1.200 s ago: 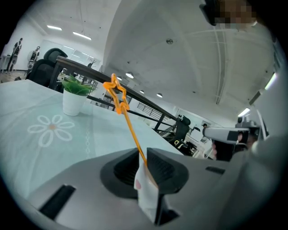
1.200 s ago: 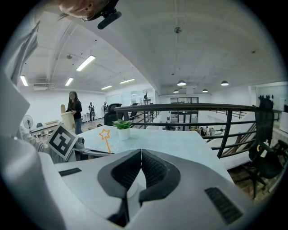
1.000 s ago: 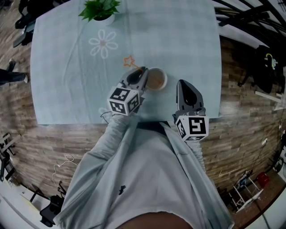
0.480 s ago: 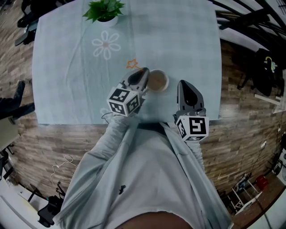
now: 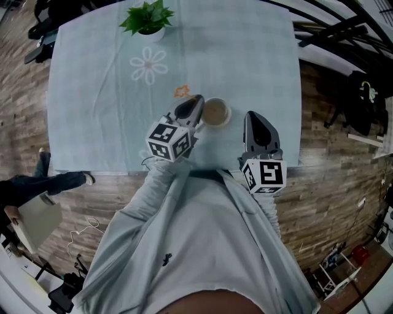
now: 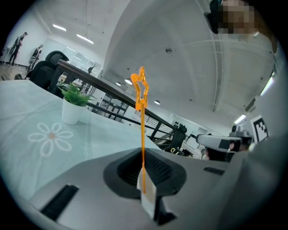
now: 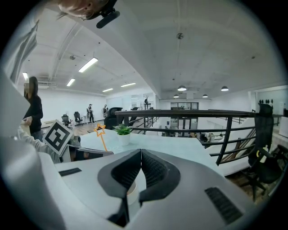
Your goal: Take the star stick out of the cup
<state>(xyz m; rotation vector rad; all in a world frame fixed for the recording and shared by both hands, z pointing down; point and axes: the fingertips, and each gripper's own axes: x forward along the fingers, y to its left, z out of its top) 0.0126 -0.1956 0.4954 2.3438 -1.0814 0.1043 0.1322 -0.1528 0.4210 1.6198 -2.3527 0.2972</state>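
An open office floor with railings; a table [image 5: 264, 61] under a pale daisy-print cloth carries a plant [image 5: 147, 18] at its far edge and the cup [image 5: 216, 112] near the middle of its near edge.

The left gripper [image 6: 143, 179], part open a second ago, has now pinched tight on the stick [image 6: 142, 134], low on its shaft, just left of the cup. The star stands up above the jaws. That grip means the lift can start. Whether the stick's foot has left the cup I cannot tell.

The right gripper [image 7: 139, 155] has stayed closed and empty by the near edge, right of the cup. Against the earlier frame, the star sits slightly nearer the cup, and a walking person [image 5: 37, 184] has appeared on the floor at left.
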